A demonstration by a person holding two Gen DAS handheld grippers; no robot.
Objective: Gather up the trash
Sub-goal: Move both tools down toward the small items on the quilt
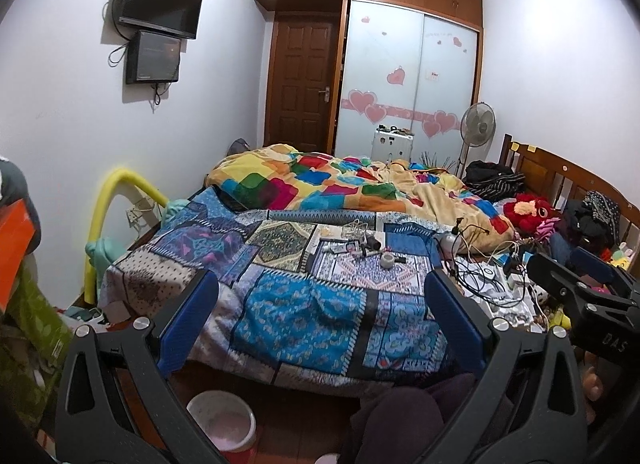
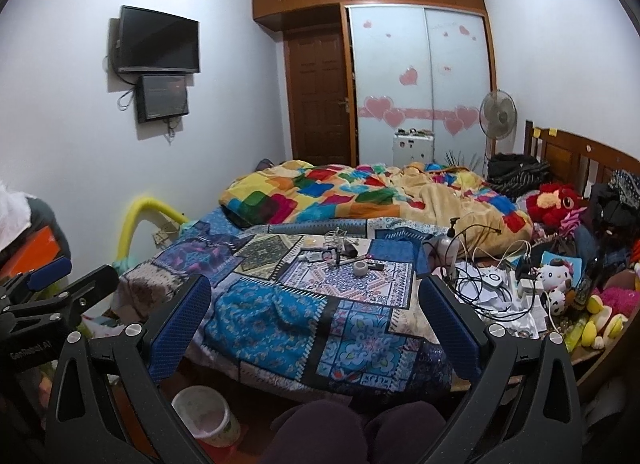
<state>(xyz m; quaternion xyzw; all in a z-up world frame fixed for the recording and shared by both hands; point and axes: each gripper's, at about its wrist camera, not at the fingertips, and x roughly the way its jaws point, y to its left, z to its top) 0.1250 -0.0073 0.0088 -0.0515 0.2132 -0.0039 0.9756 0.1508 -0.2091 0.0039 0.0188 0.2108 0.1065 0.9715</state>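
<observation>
Across the patchwork bedspread (image 2: 280,304) lies small clutter (image 2: 352,258).

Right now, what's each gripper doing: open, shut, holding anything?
Left gripper: open, fingers wide apart, holding nothing, above the bed's patchwork quilt.
Right gripper: open, fingers wide apart, holding nothing.

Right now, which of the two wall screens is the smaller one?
The lower screen, mounted directly beneath the wide black TV. It is narrower and more square, with a cable looping off its left side.
</observation>
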